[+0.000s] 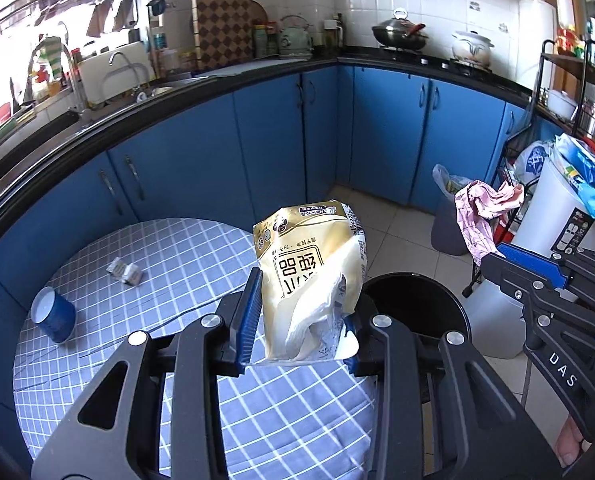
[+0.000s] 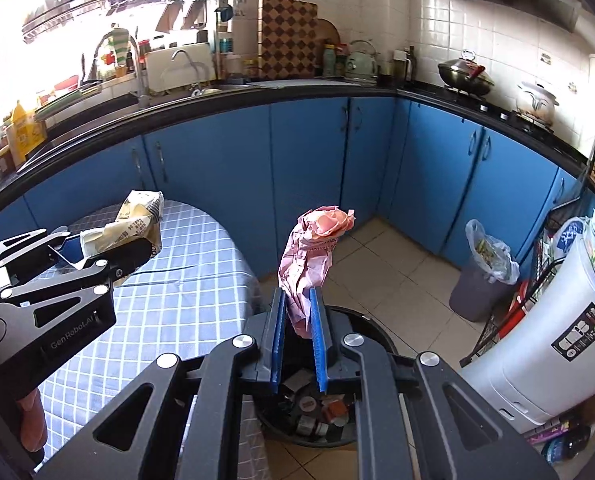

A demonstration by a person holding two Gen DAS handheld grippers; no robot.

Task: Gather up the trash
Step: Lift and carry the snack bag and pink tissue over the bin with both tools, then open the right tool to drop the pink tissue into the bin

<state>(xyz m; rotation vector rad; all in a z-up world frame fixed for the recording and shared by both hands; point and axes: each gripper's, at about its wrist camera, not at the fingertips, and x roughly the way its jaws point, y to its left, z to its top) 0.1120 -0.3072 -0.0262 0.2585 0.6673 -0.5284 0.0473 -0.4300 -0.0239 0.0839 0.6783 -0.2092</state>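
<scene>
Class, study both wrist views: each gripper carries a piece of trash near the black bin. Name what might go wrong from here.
1. The left gripper holds the gold pouch over the table edge, not yet over the black bin; released now, it may land outside.
2. The pink wrapper stands tall in the right gripper and could catch on the rim.
3. The blue can and crumpled scrap on the table might be forgotten.

Bin (image 2: pixel 367 326) right of table (image 2: pixel 169 300), below grippers
</scene>
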